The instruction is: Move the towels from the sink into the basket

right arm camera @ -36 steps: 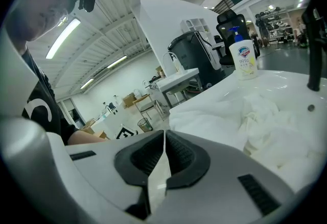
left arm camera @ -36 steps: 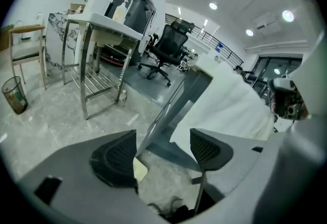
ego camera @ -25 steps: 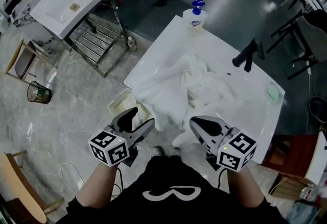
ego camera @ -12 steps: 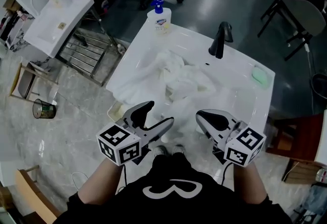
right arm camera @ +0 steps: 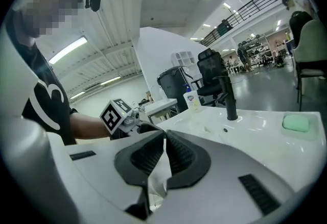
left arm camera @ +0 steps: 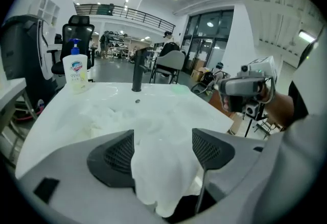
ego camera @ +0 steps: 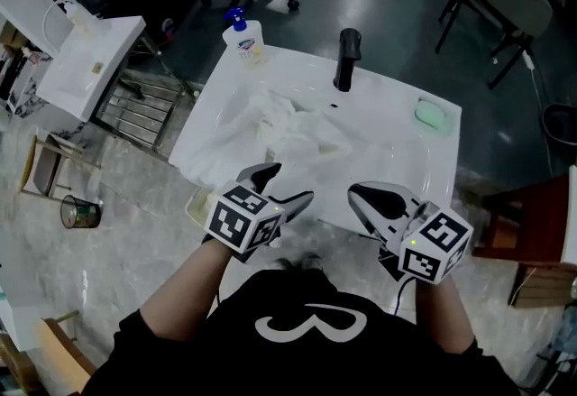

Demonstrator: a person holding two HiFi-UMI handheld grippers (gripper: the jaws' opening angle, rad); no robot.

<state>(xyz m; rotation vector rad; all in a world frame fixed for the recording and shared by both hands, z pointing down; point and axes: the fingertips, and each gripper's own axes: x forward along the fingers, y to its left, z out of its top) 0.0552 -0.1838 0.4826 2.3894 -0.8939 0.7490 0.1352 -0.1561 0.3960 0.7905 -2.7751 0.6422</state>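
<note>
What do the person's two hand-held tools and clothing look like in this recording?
Both the left tool and right tool have grey bodies with black, mesh-textured pads, and each carries a white cube with black square markers. The person wears a black short-sleeved shirt with a white emblem.

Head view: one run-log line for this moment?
towels: heaped in sink | left claw: open, just been opening, towel fold inside, not pinched | right claw: shut, at sink front | phase: pre-grasp
</note>
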